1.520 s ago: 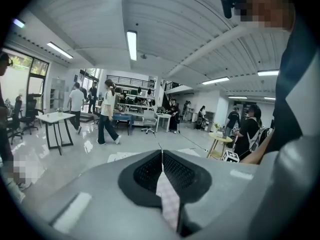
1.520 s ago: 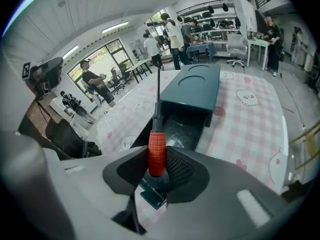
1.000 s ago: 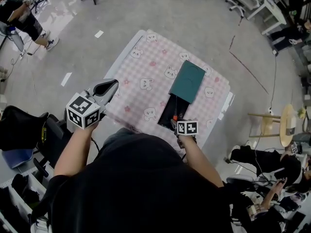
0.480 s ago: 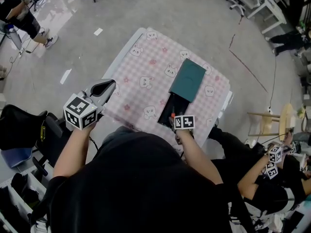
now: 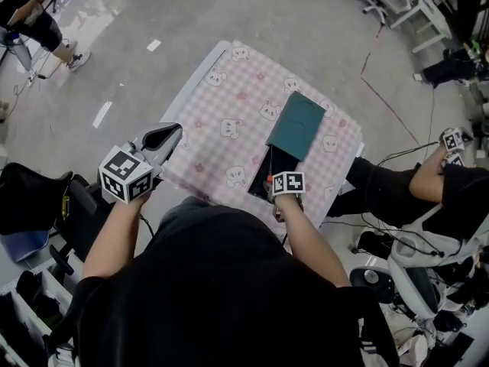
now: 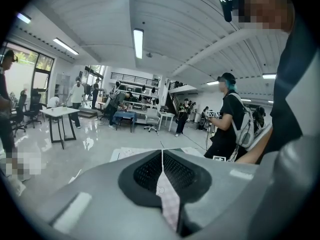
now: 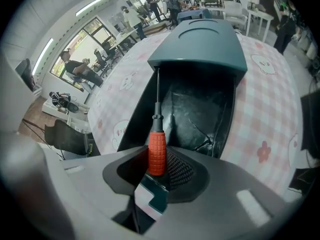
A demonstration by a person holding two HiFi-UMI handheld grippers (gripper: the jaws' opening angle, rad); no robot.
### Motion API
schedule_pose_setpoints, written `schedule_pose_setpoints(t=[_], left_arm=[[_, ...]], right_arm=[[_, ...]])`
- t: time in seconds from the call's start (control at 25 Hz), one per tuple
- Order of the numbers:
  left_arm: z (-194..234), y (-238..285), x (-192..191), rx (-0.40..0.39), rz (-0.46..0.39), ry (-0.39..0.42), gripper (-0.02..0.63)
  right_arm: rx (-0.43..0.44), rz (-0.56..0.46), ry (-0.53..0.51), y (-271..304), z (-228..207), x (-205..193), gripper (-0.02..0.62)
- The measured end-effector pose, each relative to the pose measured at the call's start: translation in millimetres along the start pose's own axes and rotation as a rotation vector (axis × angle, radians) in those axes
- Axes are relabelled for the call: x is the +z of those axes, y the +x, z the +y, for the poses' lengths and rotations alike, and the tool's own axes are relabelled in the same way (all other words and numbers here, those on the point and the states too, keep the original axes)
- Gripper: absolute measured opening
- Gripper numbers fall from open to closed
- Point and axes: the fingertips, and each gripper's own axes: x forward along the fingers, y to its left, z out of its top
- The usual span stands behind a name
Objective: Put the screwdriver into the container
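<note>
My right gripper is shut on the red ribbed handle of the screwdriver. Its thin metal shaft points forward along the left inner wall of the container, an open black box. The container's teal lid is slid back over the far half. In the head view the container lies on the pink checked tablecloth, and my right gripper hovers at its near end. My left gripper is shut on nothing, held off the table's left edge and pointing out into the room.
The table's near edge is right at my body. A seated person with marker cubes is close on the right, beside a white chair base. A black bag lies at my left. Other people stand farther off.
My right gripper has edged forward with the screwdriver over the container's open end. The left gripper has barely moved. The person on the right has shifted.
</note>
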Motion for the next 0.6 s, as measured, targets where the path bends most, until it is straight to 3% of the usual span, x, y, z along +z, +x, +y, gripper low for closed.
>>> schedule_pose_setpoints(t=[0.6], left_arm=[[7.4,0.5,-3.9,0.004,-0.004,-0.022,0.008]], right_arm=[[0.051,0.046,0.110,4.0,-0.6,0.9,0.137]])
